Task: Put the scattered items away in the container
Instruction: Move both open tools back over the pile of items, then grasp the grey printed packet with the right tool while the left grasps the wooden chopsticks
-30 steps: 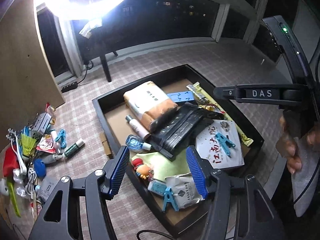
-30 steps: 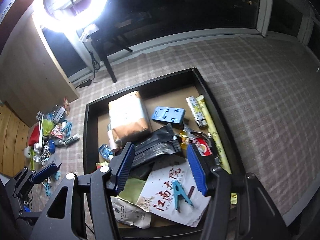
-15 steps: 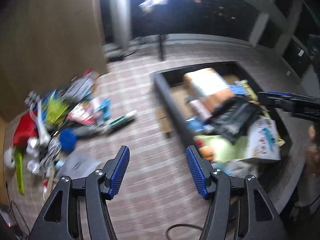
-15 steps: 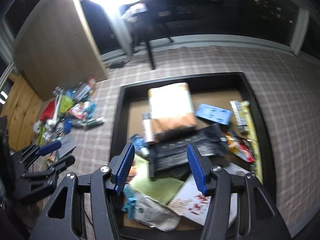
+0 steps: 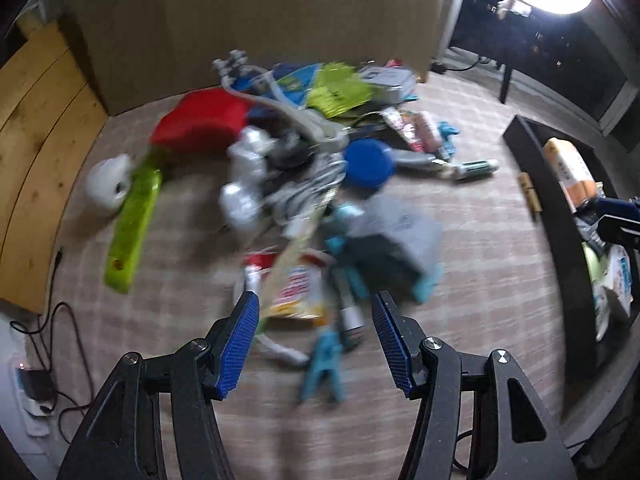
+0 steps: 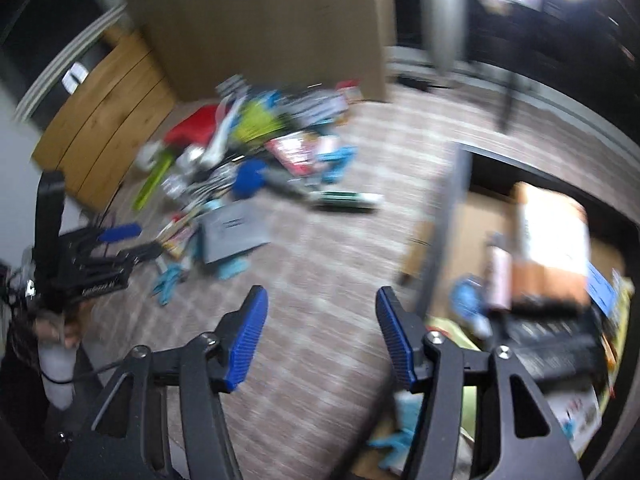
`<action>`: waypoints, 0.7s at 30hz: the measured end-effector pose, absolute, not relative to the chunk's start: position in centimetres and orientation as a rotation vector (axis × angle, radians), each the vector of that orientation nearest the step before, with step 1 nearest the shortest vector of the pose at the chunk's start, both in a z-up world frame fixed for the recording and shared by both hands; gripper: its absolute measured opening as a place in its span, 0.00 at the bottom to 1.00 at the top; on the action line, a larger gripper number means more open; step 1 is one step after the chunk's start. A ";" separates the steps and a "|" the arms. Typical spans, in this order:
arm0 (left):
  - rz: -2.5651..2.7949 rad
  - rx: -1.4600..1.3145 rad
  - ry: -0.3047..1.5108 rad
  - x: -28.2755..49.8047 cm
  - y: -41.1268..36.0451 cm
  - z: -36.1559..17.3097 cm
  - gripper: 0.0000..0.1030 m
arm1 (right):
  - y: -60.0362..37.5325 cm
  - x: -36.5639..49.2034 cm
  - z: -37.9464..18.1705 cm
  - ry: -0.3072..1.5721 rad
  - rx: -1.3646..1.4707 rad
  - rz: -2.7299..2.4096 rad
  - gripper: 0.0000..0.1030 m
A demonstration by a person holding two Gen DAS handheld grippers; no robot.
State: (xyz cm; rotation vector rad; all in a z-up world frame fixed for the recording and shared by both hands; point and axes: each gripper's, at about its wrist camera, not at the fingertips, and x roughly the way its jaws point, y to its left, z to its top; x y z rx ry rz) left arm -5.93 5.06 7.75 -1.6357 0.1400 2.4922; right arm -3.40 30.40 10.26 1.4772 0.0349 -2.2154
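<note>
Now the left gripper (image 5: 314, 326), jaws apart and empty, faces the scattered pile (image 5: 304, 160) at twelve o'clock for another pick; the right gripper (image 6: 320, 326), also apart, hangs beside the tray (image 6: 448, 216) at three o'clock.

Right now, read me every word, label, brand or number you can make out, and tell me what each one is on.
None can be read; both views are motion-blurred.
Grey box in the floor pile: dark print, too blurred to read.
Red and yellow snack packet: markings smeared, unreadable.
Tan package in the black tray: dark marks on its label, too blurred.
Left gripper body: pale lettering, illegible.
White packet at the tray's near end: red marks, unreadable.
</note>
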 end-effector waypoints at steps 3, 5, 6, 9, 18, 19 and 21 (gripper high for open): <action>2.470 -1.629 0.172 -5.9 4.3 7.4 0.53 | 26.6 -4.3 9.3 0.119 1.477 -2.122 0.56; 2.447 -1.625 0.177 -6.3 4.3 7.2 0.53 | 24.2 -5.2 8.5 0.147 1.486 -2.061 0.56; 2.436 -1.625 0.174 -6.6 4.3 7.1 0.53 | 23.3 -5.6 8.1 0.153 1.493 -2.035 0.56; 2.418 -1.625 0.180 -7.7 4.2 6.7 0.48 | 20.5 -6.8 7.0 0.179 1.507 -1.977 0.56; 2.349 -1.659 0.264 -10.6 4.5 4.7 0.40 | 14.1 -7.2 4.3 0.394 1.480 -1.912 0.56; 2.338 -1.664 0.275 -10.9 4.6 4.5 0.40 | 13.7 -7.5 4.0 0.410 1.488 -1.913 0.56; 2.302 -1.674 0.314 -11.2 5.1 3.8 0.40 | 13.3 -7.8 3.4 0.437 1.501 -1.912 0.55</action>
